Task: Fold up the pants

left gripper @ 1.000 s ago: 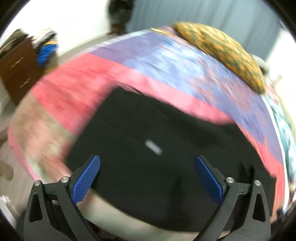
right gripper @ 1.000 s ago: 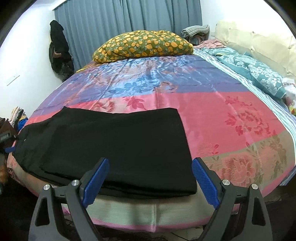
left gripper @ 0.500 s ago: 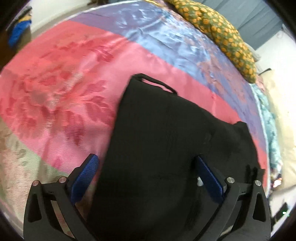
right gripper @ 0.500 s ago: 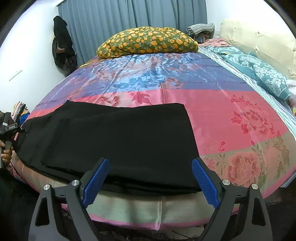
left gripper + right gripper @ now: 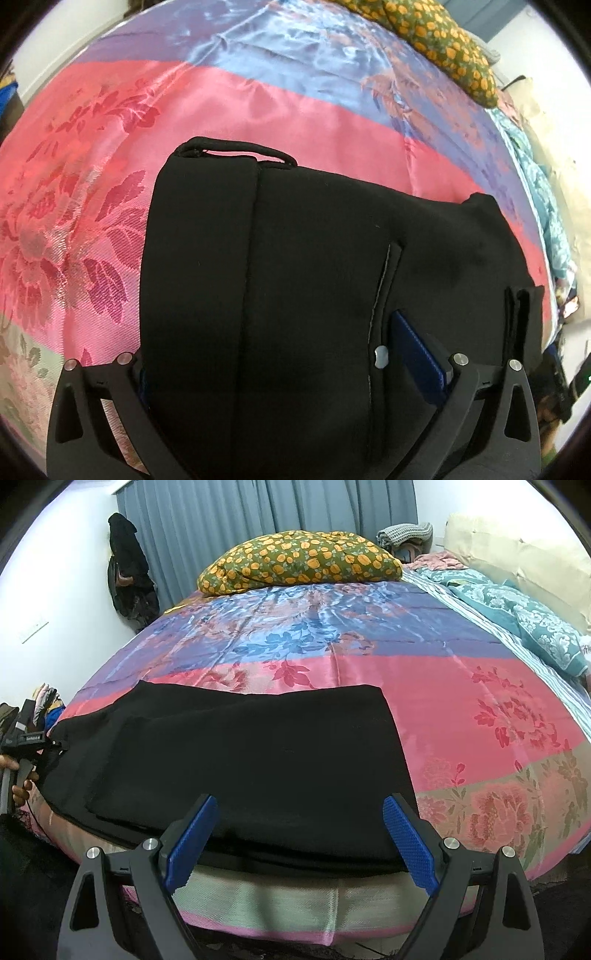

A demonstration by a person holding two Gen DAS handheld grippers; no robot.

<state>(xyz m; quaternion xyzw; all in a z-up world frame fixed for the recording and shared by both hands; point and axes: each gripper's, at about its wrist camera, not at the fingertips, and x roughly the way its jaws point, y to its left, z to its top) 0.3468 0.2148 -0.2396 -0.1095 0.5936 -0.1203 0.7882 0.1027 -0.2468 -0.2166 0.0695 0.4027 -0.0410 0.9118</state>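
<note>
Black pants [image 5: 236, 760] lay flat near the bed's [image 5: 498, 782] front edge; my left tool [image 5: 291, 373] straddled the waistband, my right tool [image 5: 295, 834] gaped empty (bite both layers squarely).

Black pants [image 5: 258, 753] laid flat, folded lengthwise along near bed edge; waistband end with button [image 5: 380, 356] seen up close.

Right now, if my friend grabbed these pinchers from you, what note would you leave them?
Left gripper: down at the waistband end of the black pants, cloth lying between its fingers; I cannot tell if it is pinching.
Right gripper: open, empty, just above the near edge of the pants.
The pants lie flat along the near side of the bedspread, legs already folded together.
Left to do: fold them shorter, end over end.
</note>
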